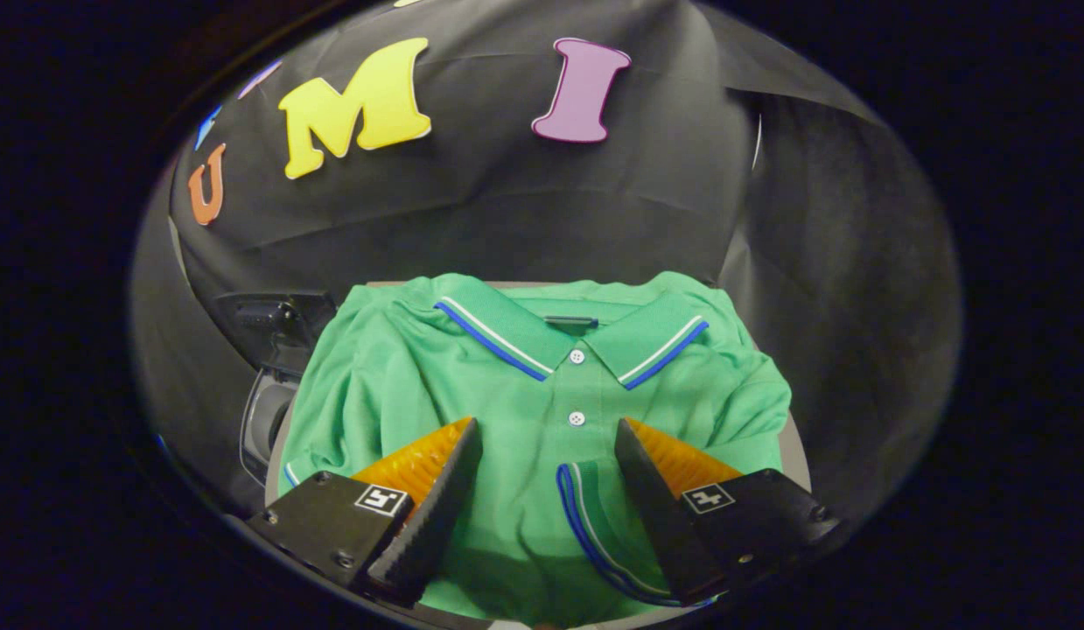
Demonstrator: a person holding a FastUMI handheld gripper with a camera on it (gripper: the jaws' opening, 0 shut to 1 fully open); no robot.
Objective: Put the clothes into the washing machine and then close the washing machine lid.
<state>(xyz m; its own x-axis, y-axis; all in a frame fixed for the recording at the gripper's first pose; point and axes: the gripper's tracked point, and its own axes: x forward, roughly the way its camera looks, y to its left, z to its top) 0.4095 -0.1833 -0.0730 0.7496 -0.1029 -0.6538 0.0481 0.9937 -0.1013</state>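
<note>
A green polo shirt [437,385] with blue and white trim on its collar lies folded on a grey table [797,451], collar away from me. My gripper [548,433] hovers low over the shirt's front, open, with the button placket and a trimmed sleeve cuff between its two fingers [437,499]. Neither finger presses the cloth. To the left of the shirt, lower than the table, stands the washing machine [266,411], with its dark lid [275,328] raised and part of the round opening showing.
Black cloth walls close the booth behind and to the right of the table. The shirt covers most of the tabletop, with only thin strips of table edge visible at its sides.
</note>
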